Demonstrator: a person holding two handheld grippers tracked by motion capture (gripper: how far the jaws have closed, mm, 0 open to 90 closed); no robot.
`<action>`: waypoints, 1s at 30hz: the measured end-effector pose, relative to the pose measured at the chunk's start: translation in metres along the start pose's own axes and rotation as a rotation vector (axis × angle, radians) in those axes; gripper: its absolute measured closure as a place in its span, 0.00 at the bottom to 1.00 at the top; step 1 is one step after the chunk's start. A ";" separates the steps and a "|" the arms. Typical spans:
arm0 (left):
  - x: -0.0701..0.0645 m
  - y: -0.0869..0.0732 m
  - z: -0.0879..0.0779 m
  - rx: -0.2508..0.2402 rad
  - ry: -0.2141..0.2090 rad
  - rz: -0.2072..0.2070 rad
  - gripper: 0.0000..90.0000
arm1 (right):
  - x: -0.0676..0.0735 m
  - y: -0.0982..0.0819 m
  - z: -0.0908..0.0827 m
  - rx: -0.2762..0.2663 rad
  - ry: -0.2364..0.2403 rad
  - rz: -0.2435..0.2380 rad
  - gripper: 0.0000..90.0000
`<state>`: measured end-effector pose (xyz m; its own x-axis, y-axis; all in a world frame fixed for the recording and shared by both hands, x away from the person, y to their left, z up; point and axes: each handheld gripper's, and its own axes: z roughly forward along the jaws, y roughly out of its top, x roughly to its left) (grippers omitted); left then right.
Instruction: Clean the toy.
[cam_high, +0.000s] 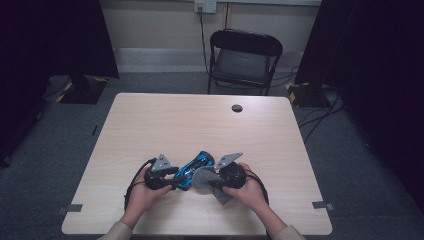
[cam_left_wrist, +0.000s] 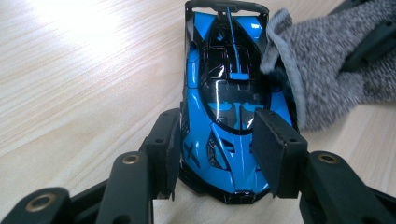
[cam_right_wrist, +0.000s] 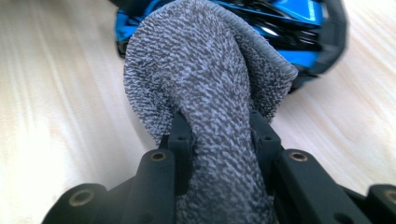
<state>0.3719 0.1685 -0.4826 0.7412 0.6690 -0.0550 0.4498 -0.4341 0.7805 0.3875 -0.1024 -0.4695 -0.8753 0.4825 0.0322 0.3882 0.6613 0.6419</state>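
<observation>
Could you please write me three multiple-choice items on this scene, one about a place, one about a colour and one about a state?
1. Where does the toy car sit?
A. on the table's near part, between the two grippers
B. on the folding chair
C. at the table's far edge by the round hole

2. What colours is the toy car?
A. red and white
B. blue and black
C. plain yellow

3. What is the right gripper doing?
A. standing open over bare wood
B. clamping the car's nose
C. shut on the grey cloth

Answers:
1 A: in the high view the car lies between the hands, close to the person.
2 B: the left gripper view shows a blue body with black panels.
3 C: its jaws pinch the cloth, which is bunched between them and lies against the car.
</observation>
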 end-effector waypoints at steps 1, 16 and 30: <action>0.000 0.000 0.000 0.000 0.000 0.000 0.59 | -0.002 0.000 -0.001 0.000 -0.005 0.008 0.76; 0.000 0.000 0.000 0.002 -0.003 -0.005 0.60 | -0.024 -0.007 -0.007 0.003 -0.051 0.054 0.76; 0.000 0.000 0.000 0.002 0.003 0.000 0.60 | -0.039 -0.015 -0.014 0.000 -0.102 0.101 0.76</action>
<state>0.3716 0.1688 -0.4824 0.7398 0.6707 -0.0536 0.4509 -0.4351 0.7794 0.4117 -0.1398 -0.4695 -0.7978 0.6026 0.0190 0.4732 0.6063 0.6392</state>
